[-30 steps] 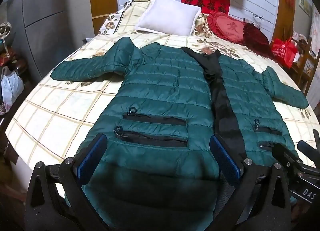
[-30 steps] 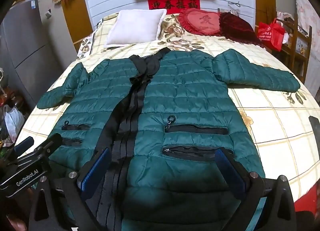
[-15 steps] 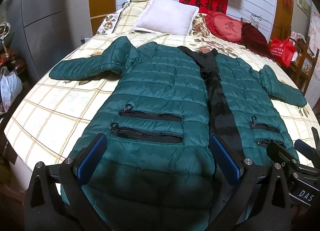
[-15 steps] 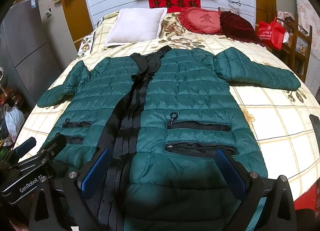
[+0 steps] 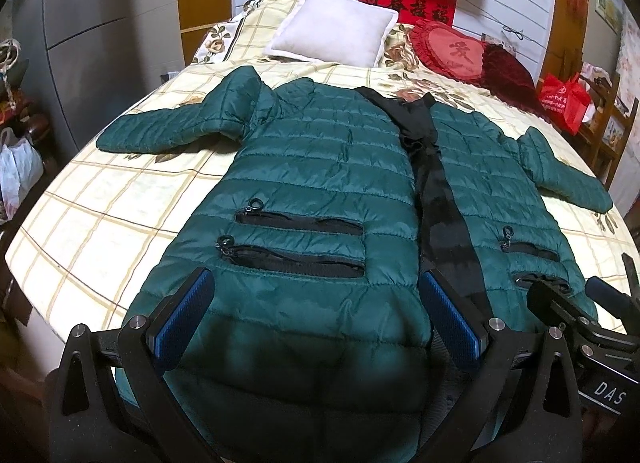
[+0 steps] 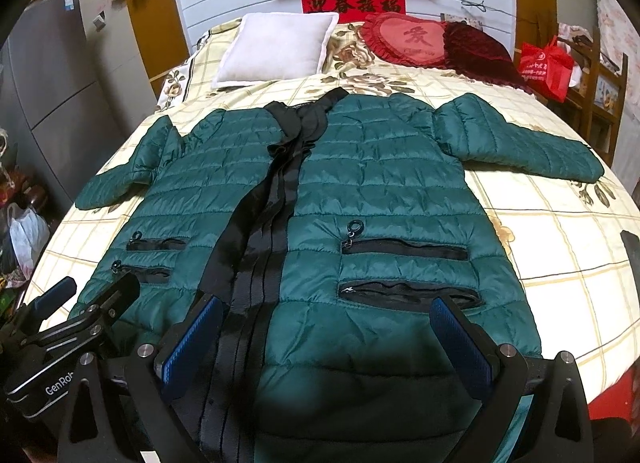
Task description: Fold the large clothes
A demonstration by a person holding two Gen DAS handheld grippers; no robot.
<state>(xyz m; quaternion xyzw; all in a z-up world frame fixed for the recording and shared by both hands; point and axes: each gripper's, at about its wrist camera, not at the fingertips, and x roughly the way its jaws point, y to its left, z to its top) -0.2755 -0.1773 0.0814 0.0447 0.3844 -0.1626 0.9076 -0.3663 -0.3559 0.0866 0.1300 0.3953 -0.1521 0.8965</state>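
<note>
A dark green quilted jacket [image 5: 320, 167] lies flat, front up, on the bed, with both sleeves spread out and a black zip band down its middle. It also shows in the right wrist view [image 6: 380, 191]. My left gripper [image 5: 316, 323] is open and empty, hovering over the hem of the jacket's left half. My right gripper [image 6: 328, 339] is open and empty over the hem of the right half. Each gripper shows at the edge of the other's view. The hem's lowest part is hidden under the grippers.
The bed [image 5: 100, 223] has a cream checked sheet. A white pillow [image 5: 332, 35] and red cushions [image 5: 452, 51] lie at its head. A red bag [image 5: 564, 99] sits on a chair at the right. A grey wardrobe [image 5: 80, 43] and a white bag [image 5: 18, 175] stand left.
Both grippers have drawn back slightly and risen, so more of the jacket shows. The jacket has not moved. Both jaws stay open.
</note>
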